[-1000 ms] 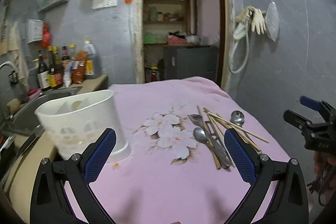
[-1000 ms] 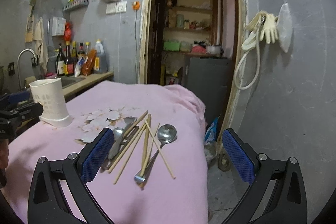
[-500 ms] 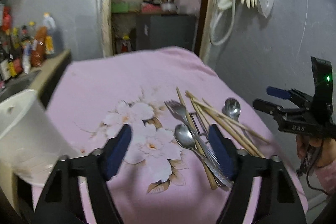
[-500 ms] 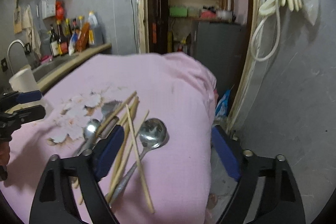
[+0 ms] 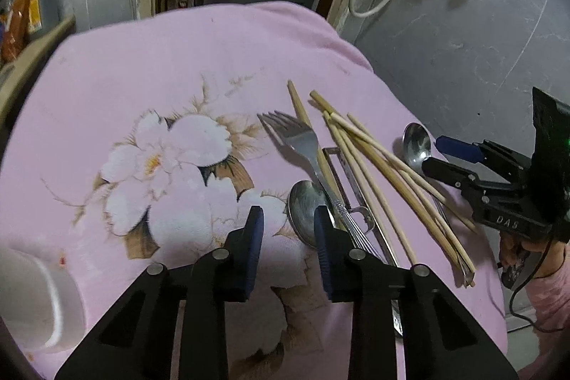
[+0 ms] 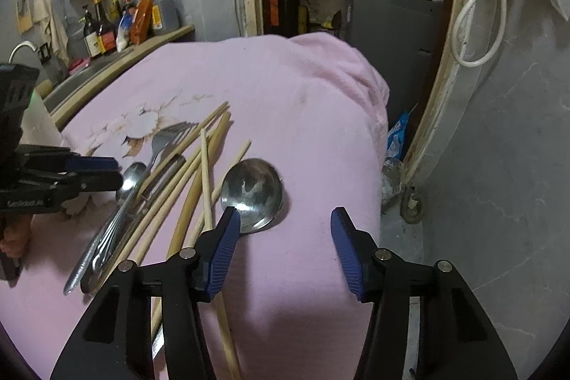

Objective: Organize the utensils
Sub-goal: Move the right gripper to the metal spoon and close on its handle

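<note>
Left tool (image 5: 286, 239) hovers low over the near-left edge of the utensil pile, jaws part-open w/ a narrow gap, holding nothing. Right tool (image 6: 283, 235) is wider open, also empty, its left pad right at the big spoon (image 6: 252, 191).

The pile sits right of centre on the pink floral cloth (image 5: 178, 66) over the counter: small spoon (image 5: 306, 216), fork (image 5: 295, 138), chopsticks (image 5: 374, 166). White holder (image 5: 35, 294) is at near left.

Step, I judge: pick the small spoon. Best to straddle its neck, not the bowl — metal's slick; keep pads clear of the fork handle touching it.

Small spoon's bowl points near-left in the left view; its handle seems to run under the fork, so the long axis is a guess — prob. diagonal like the fork's, tines far-left.
</note>
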### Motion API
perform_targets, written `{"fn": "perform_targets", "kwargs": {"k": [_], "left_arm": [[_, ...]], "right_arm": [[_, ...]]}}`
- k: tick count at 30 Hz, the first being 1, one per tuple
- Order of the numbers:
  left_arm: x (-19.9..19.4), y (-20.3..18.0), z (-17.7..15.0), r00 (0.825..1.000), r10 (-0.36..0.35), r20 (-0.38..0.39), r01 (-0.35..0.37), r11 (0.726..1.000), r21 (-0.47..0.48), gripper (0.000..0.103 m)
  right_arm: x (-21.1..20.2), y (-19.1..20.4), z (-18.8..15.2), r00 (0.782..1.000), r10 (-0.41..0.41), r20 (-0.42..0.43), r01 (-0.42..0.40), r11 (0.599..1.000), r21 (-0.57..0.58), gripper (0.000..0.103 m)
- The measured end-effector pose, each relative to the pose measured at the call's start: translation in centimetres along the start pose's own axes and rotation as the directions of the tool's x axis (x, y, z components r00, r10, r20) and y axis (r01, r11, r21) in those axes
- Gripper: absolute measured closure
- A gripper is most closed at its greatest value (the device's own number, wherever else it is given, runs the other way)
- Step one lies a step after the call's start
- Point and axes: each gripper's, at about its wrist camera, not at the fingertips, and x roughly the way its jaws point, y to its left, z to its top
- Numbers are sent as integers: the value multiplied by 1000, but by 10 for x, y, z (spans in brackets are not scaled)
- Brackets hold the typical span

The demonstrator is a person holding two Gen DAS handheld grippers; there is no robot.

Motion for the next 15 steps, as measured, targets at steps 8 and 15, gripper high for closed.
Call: {"fn": "perform_targets", "kwargs": {"k": [8, 15], "left_arm": [[8, 5, 7, 999, -49, -16, 49, 999, -3, 79], [10, 8, 9, 995, -103, -17, 102, 994, -24, 83]], "right_arm": [[7, 14, 4, 1000, -12, -12, 11, 998, -67, 52], [12, 23, 6, 999, -28, -20, 26, 995, -98, 51]]}}
